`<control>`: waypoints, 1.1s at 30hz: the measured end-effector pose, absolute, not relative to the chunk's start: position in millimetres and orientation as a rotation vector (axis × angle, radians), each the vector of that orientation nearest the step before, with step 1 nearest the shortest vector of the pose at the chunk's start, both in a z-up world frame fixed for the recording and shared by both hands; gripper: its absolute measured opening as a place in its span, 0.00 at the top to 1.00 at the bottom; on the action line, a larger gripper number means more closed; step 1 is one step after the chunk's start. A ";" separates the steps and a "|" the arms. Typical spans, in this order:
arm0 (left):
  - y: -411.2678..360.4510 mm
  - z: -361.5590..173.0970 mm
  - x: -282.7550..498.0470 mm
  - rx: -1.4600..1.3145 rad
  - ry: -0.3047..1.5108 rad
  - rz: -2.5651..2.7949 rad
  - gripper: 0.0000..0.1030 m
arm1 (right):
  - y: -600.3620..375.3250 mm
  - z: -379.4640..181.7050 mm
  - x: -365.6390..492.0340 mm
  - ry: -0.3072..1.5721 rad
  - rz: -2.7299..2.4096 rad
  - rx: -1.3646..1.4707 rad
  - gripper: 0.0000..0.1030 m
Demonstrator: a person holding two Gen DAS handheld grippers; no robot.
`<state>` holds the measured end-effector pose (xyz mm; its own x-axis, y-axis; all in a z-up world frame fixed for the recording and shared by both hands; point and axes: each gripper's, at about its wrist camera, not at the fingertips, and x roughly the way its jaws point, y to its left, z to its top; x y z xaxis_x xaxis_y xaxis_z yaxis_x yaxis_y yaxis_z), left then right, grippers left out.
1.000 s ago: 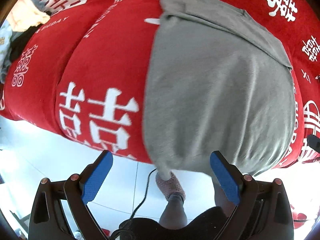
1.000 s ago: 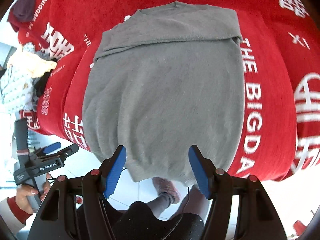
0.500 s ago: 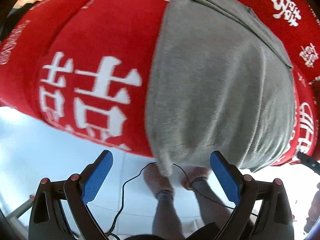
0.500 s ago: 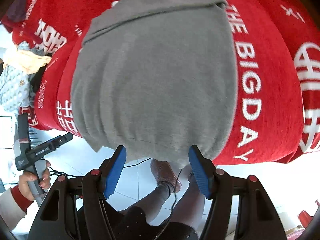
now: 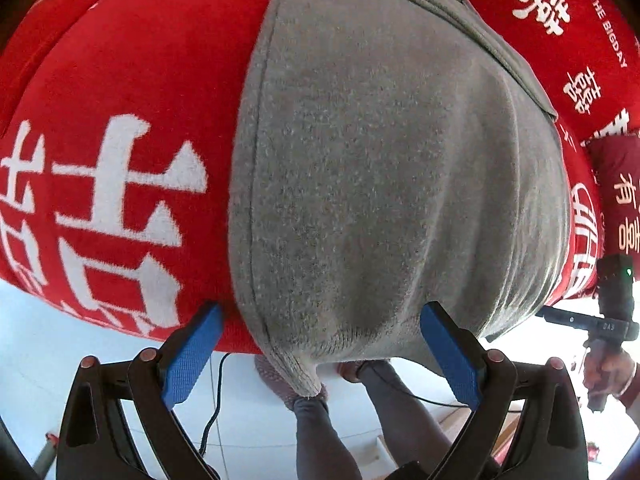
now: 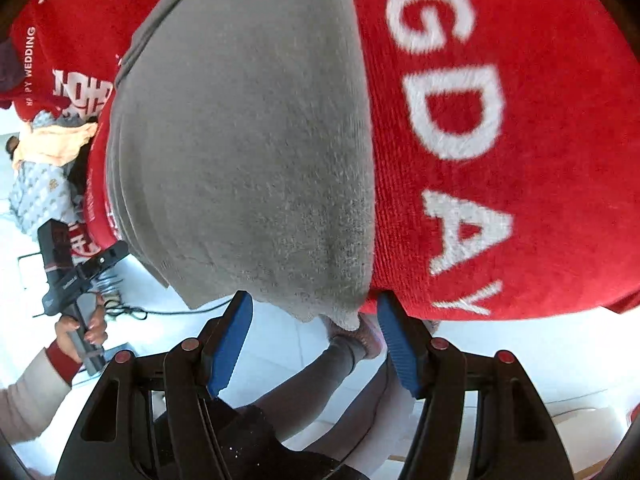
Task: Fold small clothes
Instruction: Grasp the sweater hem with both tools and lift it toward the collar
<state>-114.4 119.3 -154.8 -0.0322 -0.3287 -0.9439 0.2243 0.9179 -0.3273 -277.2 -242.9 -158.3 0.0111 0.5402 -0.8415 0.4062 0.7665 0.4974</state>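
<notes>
Both grippers have dropped close to the near hem of the grey sweater (image 5: 392, 184) vs a sec ago, when more of the garment and the red blanket (image 5: 120, 128) showed in each view; now the hem fills the lower middle of both frames.

Sweater lies flat on the blanket w/ its hem hanging over the near edge, top part already folded across at upper frame.

Left gripper (image 5: 320, 356): jaws wide apart, left hem corner hanging between the blue pads, not pinched. Right gripper (image 6: 314, 344): jaws apart and opening a touch more, right hem corner (image 6: 348, 320) between the pads, no contact yet.

Pile of other clothes (image 6: 52, 160) sits mid-left in right view.

Likely means: approach nearly done, next is pinching both corners to fold the hem up toward the collar.
</notes>
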 end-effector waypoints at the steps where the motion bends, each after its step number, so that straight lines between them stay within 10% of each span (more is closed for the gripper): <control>1: 115.7 -154.3 -115.9 -0.074 1.542 -0.446 0.04 | -240.9 -160.9 -276.4 1.619 0.143 0.777 0.31; 19: 88.7 -148.4 -126.3 -0.193 1.585 -0.630 0.12 | -219.7 -178.7 -272.2 1.523 0.324 0.984 0.32; 22: 87.6 -150.4 -125.5 -0.164 1.595 -0.610 0.23 | -219.6 -182.1 -270.2 1.535 0.305 0.994 0.32; 25: 92.9 -150.8 -126.3 -0.120 1.601 -0.579 0.55 | -216.2 -186.4 -268.5 1.585 0.260 0.986 0.38; 27: 102.6 -155.0 -124.4 -0.125 1.626 -0.569 0.85 | -217.3 -186.9 -270.3 1.619 0.200 0.985 0.89; 33: 116.9 -136.5 -117.2 -0.268 1.617 -0.653 0.90 | -214.8 -156.5 -266.9 1.525 0.209 1.049 0.89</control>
<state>-117.2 116.9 -136.5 -0.1646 -0.5291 -0.8325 0.1974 0.8092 -0.5533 -266.9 -214.8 -156.5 0.1205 0.7013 -0.7026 0.4864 0.5753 0.6576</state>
